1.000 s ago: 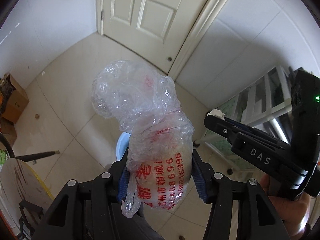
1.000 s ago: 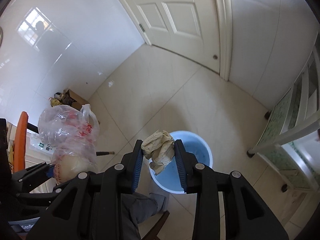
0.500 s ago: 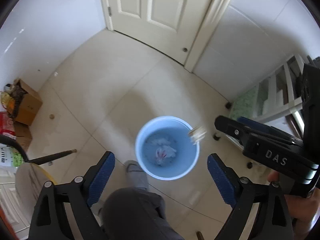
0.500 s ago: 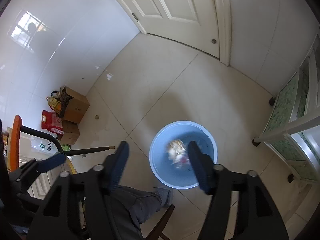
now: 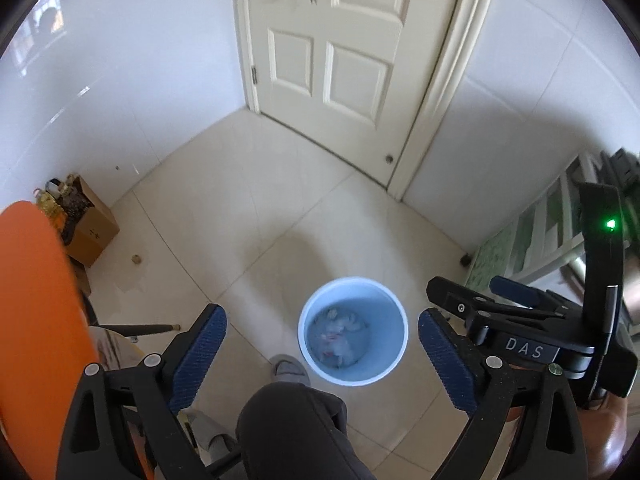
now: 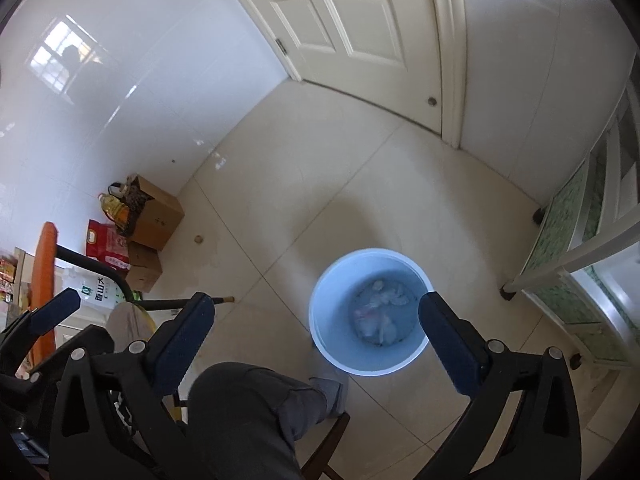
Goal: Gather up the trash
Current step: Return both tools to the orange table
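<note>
Trash (image 5: 340, 334) now lies at the bottom of the blue bin (image 5: 394, 308), where a second ago it was still up in the claws: the left claw (image 5: 320, 354) gripped a printed plastic bag with something pale inside, and the right claw (image 6: 316, 334) pinched a crumpled wad of paper. Both sets of jaws have just been opening, and both now stand wide with nothing between them; through each gap only the floor, the bin and the person's knee (image 5: 288, 412) show. In the right wrist view the same pale heap (image 6: 378, 316) sits inside the bin (image 6: 324, 300), so both drops appear to have landed and nothing shows on the tiles beside the rim. The left view also takes in more of the door (image 5: 332, 60) than before, which suggests that hand has lifted away. This round of the task looks done; the claws are free for more litter, if any remains out of view.
</note>
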Action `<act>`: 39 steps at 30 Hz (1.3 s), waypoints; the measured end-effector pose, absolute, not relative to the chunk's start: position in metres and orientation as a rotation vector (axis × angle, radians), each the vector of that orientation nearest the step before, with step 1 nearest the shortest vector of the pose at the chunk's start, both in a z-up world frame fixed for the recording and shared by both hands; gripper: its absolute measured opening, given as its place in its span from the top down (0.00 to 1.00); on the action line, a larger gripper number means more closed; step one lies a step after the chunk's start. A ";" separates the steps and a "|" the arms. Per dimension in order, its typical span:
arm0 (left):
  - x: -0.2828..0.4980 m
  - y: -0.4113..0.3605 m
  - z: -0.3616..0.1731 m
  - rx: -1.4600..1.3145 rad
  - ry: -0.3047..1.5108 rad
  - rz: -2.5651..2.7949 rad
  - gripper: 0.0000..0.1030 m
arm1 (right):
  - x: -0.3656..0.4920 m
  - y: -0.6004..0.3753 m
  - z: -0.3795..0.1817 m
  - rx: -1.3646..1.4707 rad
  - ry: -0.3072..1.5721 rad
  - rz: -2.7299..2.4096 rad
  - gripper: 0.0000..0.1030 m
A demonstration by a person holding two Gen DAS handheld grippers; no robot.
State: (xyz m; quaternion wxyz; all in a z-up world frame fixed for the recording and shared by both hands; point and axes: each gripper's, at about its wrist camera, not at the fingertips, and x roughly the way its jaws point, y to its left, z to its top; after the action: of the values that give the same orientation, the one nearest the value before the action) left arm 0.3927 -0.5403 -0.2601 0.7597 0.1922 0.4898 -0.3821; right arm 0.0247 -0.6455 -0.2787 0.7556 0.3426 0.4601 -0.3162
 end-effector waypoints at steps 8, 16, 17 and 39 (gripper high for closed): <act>0.361 -0.456 -0.195 0.281 0.942 -0.815 0.08 | 0.038 -0.602 -0.210 0.655 0.896 -0.654 0.00; 0.330 -0.334 -0.133 0.168 0.790 -0.720 0.03 | 0.071 -0.534 -0.137 0.519 0.776 -0.566 0.00; 0.325 -0.319 -0.127 0.155 0.766 -0.697 0.02 | 0.076 -0.527 -0.129 0.504 0.763 -0.554 0.00; 0.193 -0.084 -0.065 -0.064 0.563 -0.319 0.01 | 0.166 -0.332 -0.026 0.187 0.571 -0.225 0.00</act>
State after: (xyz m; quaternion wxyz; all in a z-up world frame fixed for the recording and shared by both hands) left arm 0.1933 -0.0841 -0.0646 0.9475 -0.0314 0.2767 -0.1569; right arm 0.1662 -0.3315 -0.0264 0.9489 0.0918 0.2808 -0.1105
